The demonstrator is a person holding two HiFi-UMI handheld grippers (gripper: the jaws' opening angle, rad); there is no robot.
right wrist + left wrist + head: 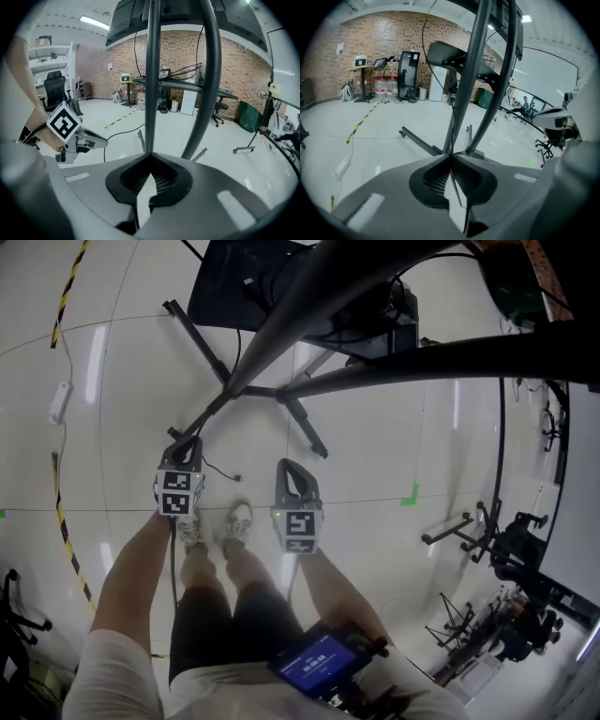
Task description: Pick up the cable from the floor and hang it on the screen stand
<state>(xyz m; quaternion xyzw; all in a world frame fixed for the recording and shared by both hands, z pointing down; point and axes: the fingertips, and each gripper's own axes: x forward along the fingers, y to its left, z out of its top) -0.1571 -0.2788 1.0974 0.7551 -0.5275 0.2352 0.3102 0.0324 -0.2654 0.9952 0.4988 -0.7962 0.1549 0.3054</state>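
We hold the thin black cable (221,472) pinched in our left gripper (184,444), its loose end hanging to the right above the floor. Our right gripper (294,468) is closed on nothing. The screen stand (281,329) rises straight ahead, its columns upright, slightly nearer the left gripper.

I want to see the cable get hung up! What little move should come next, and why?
Probably carry the left gripper forward and up to the stand. Its jaws are shut on the cable, which trails down beside the person's leg. The stand's poles rise just ahead, and the cable is not draped over them yet.
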